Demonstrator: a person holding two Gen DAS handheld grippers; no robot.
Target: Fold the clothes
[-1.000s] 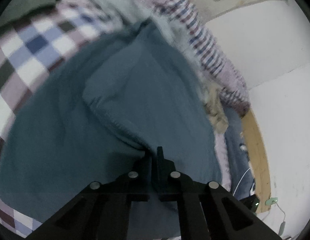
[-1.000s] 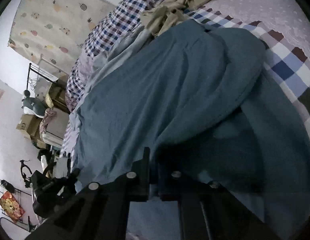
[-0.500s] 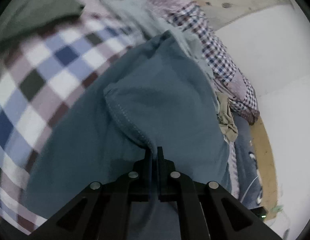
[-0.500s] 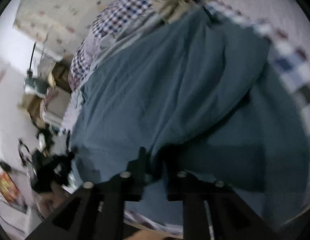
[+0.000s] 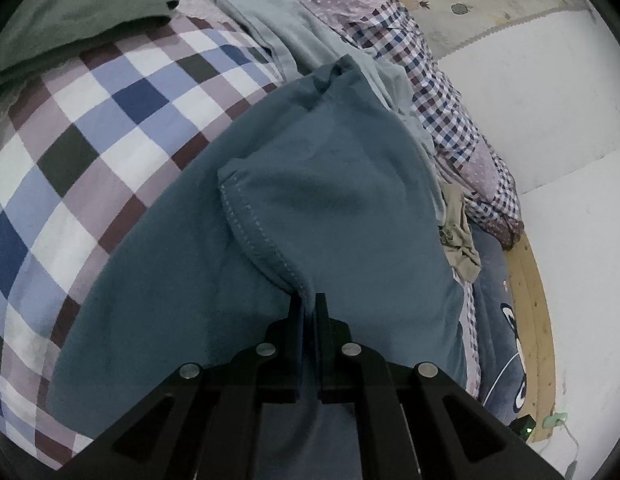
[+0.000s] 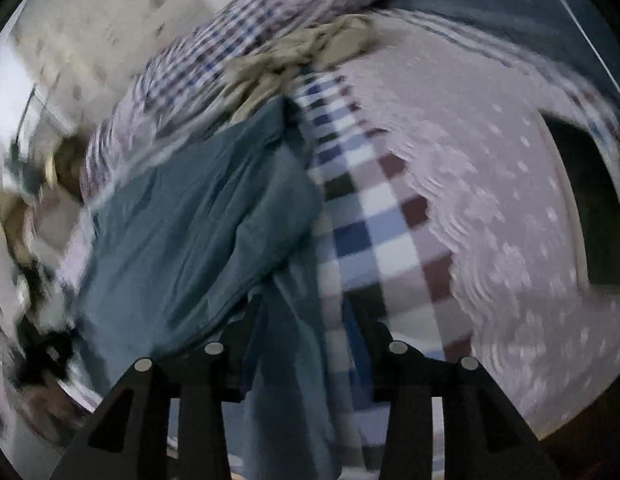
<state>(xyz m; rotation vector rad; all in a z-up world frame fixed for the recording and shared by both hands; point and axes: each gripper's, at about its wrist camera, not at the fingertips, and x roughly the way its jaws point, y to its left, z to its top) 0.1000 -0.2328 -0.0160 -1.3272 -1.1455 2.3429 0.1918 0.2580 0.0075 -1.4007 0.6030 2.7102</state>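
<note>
A teal garment (image 5: pixel 341 184) lies spread over the checked bedcover (image 5: pixel 110 128). My left gripper (image 5: pixel 308 300) is shut on its stitched hem, and a folded-over flap runs up from the fingers. In the blurred right wrist view, the same teal garment (image 6: pixel 198 216) lies bunched at the left. My right gripper (image 6: pixel 311 320) stands open, its fingers wide apart. A strip of teal cloth lies in the gap between them, over the checked bedcover (image 6: pixel 369 208).
A dark green cloth (image 5: pixel 70 12) lies at the far left, with a pale blue garment (image 5: pixel 278 28) and a beige one (image 5: pixel 457 236) beyond the teal one. A checked quilt (image 5: pixel 429 92) runs along the white wall. A lace-edged lilac sheet (image 6: pixel 509 200) lies at the right.
The right gripper has opened and let go of the teal cloth, and its view has swung towards the bedcover. The left gripper still grips the hem, and the flap has been drawn further over.
</note>
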